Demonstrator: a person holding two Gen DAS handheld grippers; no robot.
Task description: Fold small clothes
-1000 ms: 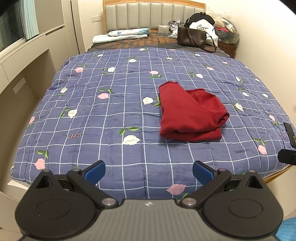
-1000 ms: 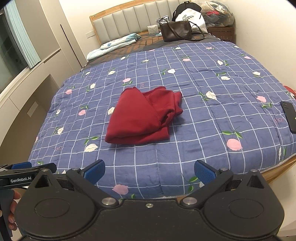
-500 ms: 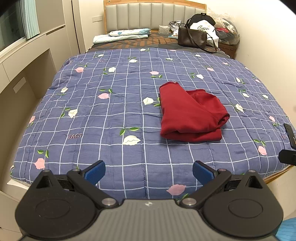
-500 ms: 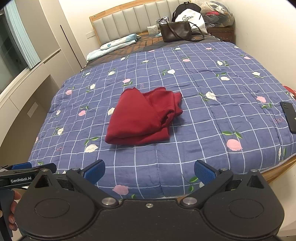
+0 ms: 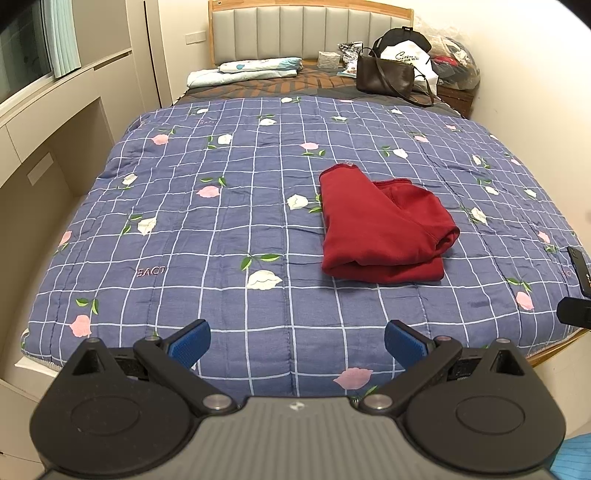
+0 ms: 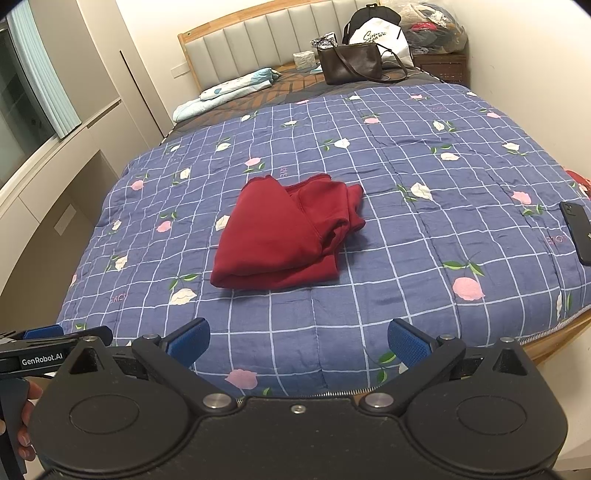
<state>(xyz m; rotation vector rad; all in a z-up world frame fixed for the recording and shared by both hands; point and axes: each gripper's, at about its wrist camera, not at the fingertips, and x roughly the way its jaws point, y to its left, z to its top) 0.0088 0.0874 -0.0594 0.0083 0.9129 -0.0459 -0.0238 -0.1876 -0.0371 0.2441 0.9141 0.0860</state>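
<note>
Red garment (image 5: 384, 229) lies folded in a bundle mid-quilt (image 5: 221, 229), well apart from both tongs, so the job looks about done: left gripper (image 5: 297, 341) & right gripper (image 6: 298, 341) hang at the quilt's near edge, jaws wide, w/ nothing in them.

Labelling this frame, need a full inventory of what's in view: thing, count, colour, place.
red garment: 1, dark red, loosely folded, mid-quilt
quilt: 1, blue grid with flowers, covers bed
phone: 1, black, quilt's right edge
handbag: 1, dark brown, head of bed
white bag: 1, white, behind handbag
folded bedding: 1 pile, pale blue-white, by headboard
headboard: 1, grey padded, wood frame
left gripper: 1, black, blue fingers, open, at bed's foot
right gripper: 1, same, open
hand: 1, on left gripper's handle
</note>
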